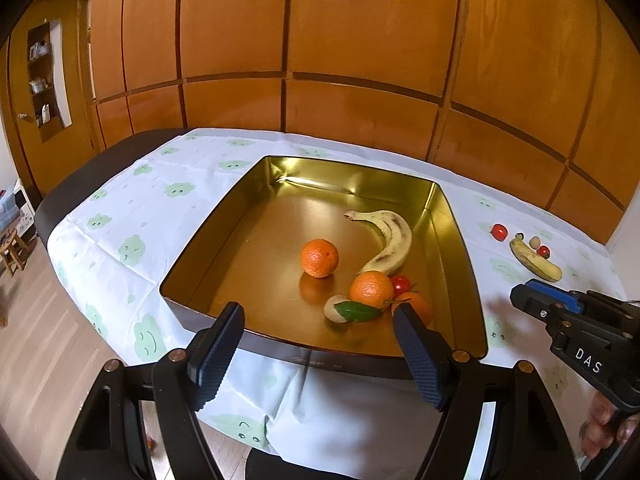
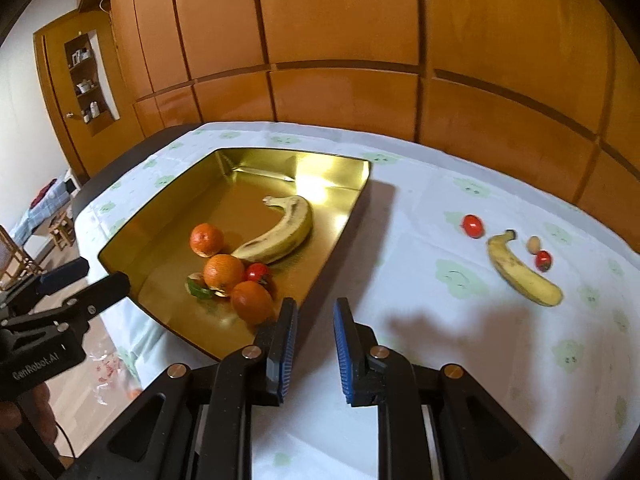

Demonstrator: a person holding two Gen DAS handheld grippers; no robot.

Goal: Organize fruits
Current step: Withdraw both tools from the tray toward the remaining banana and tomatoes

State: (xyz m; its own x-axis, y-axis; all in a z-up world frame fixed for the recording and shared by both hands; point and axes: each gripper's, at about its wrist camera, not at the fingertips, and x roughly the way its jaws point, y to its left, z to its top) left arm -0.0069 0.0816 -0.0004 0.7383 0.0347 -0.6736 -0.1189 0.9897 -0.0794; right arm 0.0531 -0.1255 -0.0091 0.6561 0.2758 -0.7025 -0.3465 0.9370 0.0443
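Note:
A gold tin tray (image 1: 208,236) holds a banana (image 1: 390,240), three oranges (image 1: 319,258) (image 1: 371,290) (image 1: 418,306), a tomato (image 1: 400,284) and a pale round fruit (image 1: 333,307) with a green leaf. On the cloth to the right lie a second banana (image 2: 524,276), two tomatoes (image 2: 473,226) (image 2: 543,261) and a small beige fruit (image 2: 534,244). My left gripper (image 1: 318,309) hangs open over the tray's near rim, empty. My right gripper (image 2: 315,302) is shut with only a narrow gap and holds nothing, just right of the tray's near corner.
A white cloth with green cloud faces (image 2: 460,280) covers the dark table (image 1: 76,192). Wooden panelled cupboards (image 1: 360,40) stand right behind it. The floor drops away at the left, with a small stool (image 1: 12,248). A hand (image 1: 604,428) grips the right tool.

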